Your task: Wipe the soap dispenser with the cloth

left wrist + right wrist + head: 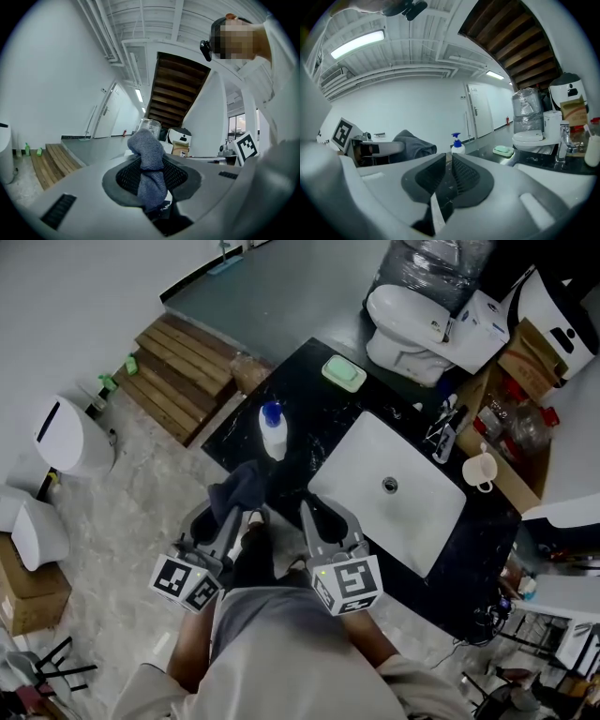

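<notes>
The soap dispenser (273, 430), a white bottle with a blue pump, stands on the black counter (309, 390) left of the sink. My left gripper (234, 514) is shut on a dark blue-grey cloth (242, 489), which bunches up beyond the fingertips just short of the bottle. In the left gripper view the cloth (149, 171) is pinched between the pads and hides what lies ahead. My right gripper (309, 514) is level beside it, shut and holding nothing. In the right gripper view the dispenser (457, 145) is straight ahead, with the cloth (412, 145) to its left.
A white sink basin (422, 521) fills the counter's right part. A green soap dish (343, 372) sits at the far edge, a white cup (479, 470) and a tap (442, 432) beyond the basin. A toilet (412, 329) stands behind; wooden steps (183, 376) lie left.
</notes>
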Demonstrator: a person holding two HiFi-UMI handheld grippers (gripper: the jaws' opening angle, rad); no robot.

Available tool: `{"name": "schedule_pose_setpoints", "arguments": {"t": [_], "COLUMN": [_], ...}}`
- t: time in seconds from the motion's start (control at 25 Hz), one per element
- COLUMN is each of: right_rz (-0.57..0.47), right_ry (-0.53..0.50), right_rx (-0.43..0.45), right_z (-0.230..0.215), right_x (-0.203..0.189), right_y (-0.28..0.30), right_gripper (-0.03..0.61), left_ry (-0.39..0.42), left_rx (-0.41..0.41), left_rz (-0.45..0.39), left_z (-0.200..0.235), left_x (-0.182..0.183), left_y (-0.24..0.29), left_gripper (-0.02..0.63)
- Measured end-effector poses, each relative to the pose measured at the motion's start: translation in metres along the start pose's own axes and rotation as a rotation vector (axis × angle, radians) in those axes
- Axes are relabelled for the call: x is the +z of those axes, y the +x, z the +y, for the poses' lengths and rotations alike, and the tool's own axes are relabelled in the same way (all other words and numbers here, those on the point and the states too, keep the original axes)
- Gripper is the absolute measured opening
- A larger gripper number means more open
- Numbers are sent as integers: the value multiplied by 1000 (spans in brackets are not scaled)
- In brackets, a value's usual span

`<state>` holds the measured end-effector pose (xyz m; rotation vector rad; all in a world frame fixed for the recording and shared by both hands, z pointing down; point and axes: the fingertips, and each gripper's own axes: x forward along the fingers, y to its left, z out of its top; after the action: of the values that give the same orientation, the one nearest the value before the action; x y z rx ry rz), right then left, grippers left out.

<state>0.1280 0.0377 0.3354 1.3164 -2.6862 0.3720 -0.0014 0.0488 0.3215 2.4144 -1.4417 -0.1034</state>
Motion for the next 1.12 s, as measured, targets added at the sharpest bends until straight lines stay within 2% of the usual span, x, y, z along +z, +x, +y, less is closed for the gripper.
{"name": "schedule_pose_setpoints", "arguments": {"t": [0.36, 0.8, 1.12], "right_rz": [51, 147, 207], "right_ry": [-13, -27, -45], "right_rx": [-36, -60, -120], "right_z": [-13, -17, -26], "right_x": [7, 9, -1], "right_y": [59, 130, 164], "right_gripper": [60, 183, 221], "left_ry": [-47, -81, -111], "left_rx": [3, -84, -149], "left_rz": [34, 93, 93], "left_z": [61, 108, 132], "left_x": [1, 0, 8], "left_y": [36, 84, 107], "left_gripper": [101, 101, 101]}}
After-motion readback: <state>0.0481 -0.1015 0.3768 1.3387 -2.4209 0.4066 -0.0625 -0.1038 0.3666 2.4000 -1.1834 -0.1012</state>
